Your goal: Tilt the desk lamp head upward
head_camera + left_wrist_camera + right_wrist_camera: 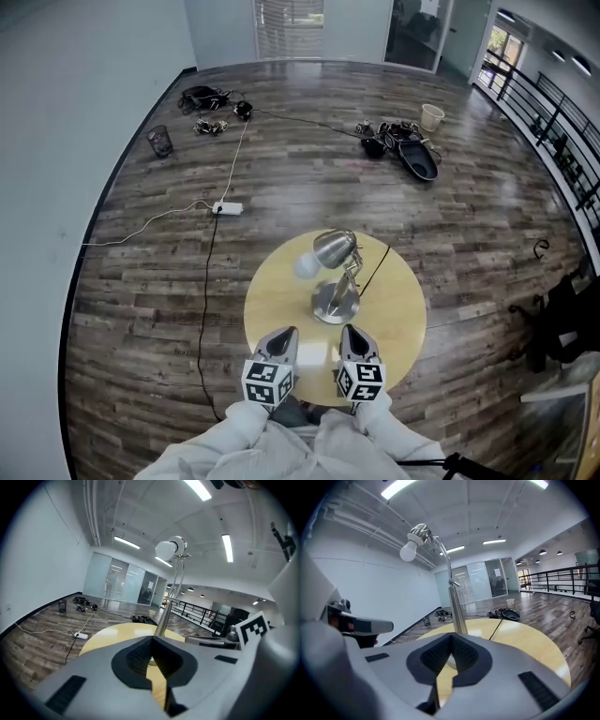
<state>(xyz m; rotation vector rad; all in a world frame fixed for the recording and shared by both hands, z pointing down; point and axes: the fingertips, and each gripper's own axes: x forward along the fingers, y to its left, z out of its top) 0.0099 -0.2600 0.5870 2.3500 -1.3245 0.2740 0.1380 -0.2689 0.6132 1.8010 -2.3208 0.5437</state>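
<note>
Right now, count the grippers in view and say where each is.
2. The left gripper is at the round table's near edge, facing the desk lamp; the right gripper is beside it on the right. None seems hidden.

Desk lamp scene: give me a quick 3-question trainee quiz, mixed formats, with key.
1. True or false: the left gripper is gripping the lamp.
2. Where does the lamp stand? A) on the floor B) on the round table C) on a chair
3. Fill in: the right gripper has its fingers ____ (apart / together), with nothing between them.

Key: 1 false, it is shut and empty, short of the lamp; 2 B; 3 together.
</note>
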